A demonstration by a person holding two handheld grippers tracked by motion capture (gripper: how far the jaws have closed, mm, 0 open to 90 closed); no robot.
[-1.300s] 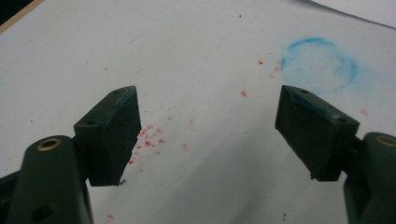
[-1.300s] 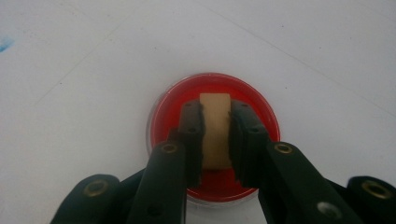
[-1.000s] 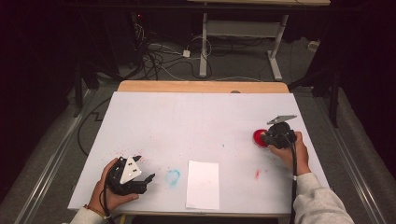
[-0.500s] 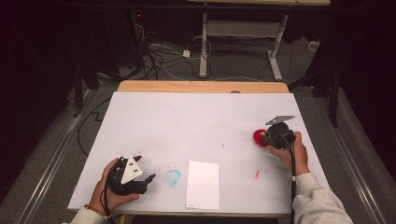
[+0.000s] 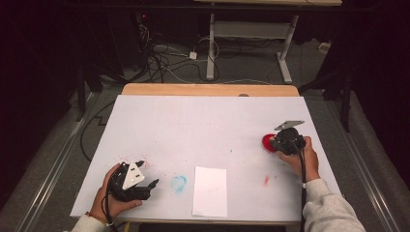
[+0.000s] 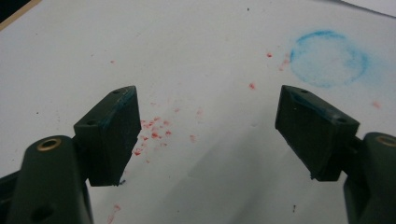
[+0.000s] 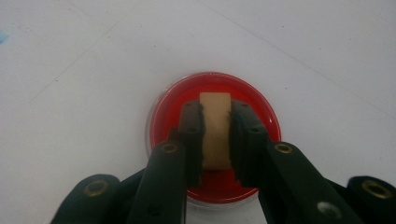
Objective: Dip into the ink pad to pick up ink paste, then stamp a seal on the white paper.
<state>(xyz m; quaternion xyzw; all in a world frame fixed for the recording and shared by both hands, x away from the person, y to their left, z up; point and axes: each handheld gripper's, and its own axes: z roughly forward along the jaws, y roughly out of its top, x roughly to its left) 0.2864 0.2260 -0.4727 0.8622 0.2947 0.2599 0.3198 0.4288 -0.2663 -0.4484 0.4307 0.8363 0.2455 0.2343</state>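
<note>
Nothing has moved since the earlier frames: both hands stay where they were. The right gripper [image 7: 215,135] pinches a tan wooden block [image 7: 215,130] between its jaws, holding it down inside the round red dish [image 7: 163,112] at the table's [image 5: 203,121] right side. The left gripper [image 6: 208,135] rests near the front left corner, jaws spread over red specks, a blue ring stain [image 6: 328,59] just beyond.

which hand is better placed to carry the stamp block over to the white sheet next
Right, most likely. The right gripper is already shut on the tan block above the red ink dish. The left gripper stands open beside the blue ring stain, holding nothing, though nearer the white sheet.
</note>
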